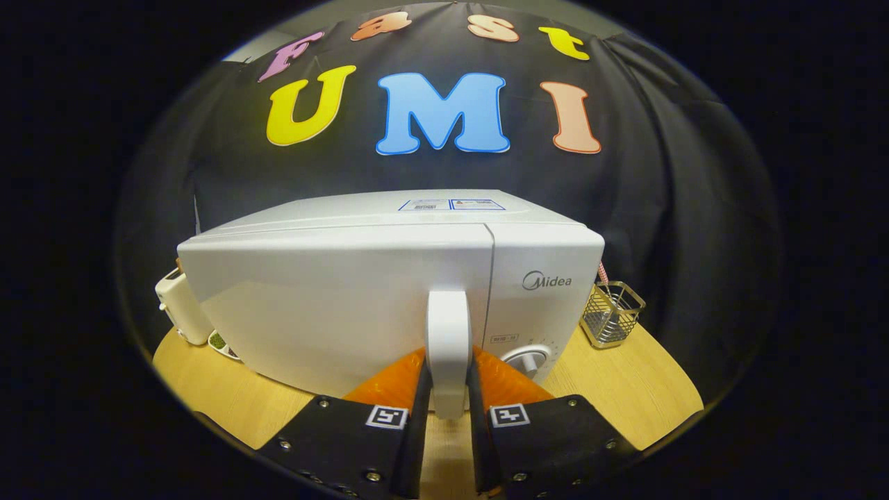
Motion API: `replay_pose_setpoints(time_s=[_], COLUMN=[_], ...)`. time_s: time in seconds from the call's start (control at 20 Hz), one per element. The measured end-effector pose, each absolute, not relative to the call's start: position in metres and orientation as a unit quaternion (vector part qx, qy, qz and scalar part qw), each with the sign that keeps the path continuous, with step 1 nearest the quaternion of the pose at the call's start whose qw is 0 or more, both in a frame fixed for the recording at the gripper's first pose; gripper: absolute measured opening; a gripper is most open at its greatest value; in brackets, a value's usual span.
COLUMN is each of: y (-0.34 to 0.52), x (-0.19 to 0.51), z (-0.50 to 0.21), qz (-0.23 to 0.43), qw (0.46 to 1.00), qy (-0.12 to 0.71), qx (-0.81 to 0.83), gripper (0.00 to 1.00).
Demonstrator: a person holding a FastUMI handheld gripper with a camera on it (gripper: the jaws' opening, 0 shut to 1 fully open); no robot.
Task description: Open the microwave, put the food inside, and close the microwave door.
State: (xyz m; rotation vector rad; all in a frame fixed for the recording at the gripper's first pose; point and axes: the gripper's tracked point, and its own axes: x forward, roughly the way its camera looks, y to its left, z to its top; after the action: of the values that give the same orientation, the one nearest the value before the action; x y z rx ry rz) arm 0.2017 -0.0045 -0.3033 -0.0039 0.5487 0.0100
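While fingers [419,410] against handle [448,333], Midea microwave [326,305].

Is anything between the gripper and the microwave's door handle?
No. The hand-held gripper has the door handle between its fingers, which appear to press on it from both sides. The microwave door looks shut.

The single fisheye camera rides on the gripper [448,389] and looks forward along its two fingers, which rise from the lower centre of the frame and close on the white vertical door handle [448,351]. It sits very near the boxy white microwave [333,298], facing its front slightly from below, so the door spreads across the middle of the frame. The light wooden round table [625,389] curves along the bottom, and the black cloth booth wall [667,194] fills the upper half.
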Motion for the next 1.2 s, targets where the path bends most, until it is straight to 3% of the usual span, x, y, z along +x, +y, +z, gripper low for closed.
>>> replay_pose_setpoints(time_s=[0.1,0.15,0.4,0.45,0.8,1.2], y=[-0.003,-0.004,-0.005,-0.004,-0.003,0.014], x=[0.203,0.202,0.200,0.202,0.195,0.128], z=[-0.305,-0.305,-0.309,-0.307,-0.305,-0.294], qz=[0.007,0.007,0.002,0.000,-0.015,0.000], qw=[0.961,0.959,0.950,0.949,0.942,0.934], qy=[0.277,0.284,0.313,0.315,0.335,0.357], qx=[0.005,0.003,0.008,0.007,0.011,0.012], gripper=[0.27,0.15,0.16,0.05,0.05,0.05])
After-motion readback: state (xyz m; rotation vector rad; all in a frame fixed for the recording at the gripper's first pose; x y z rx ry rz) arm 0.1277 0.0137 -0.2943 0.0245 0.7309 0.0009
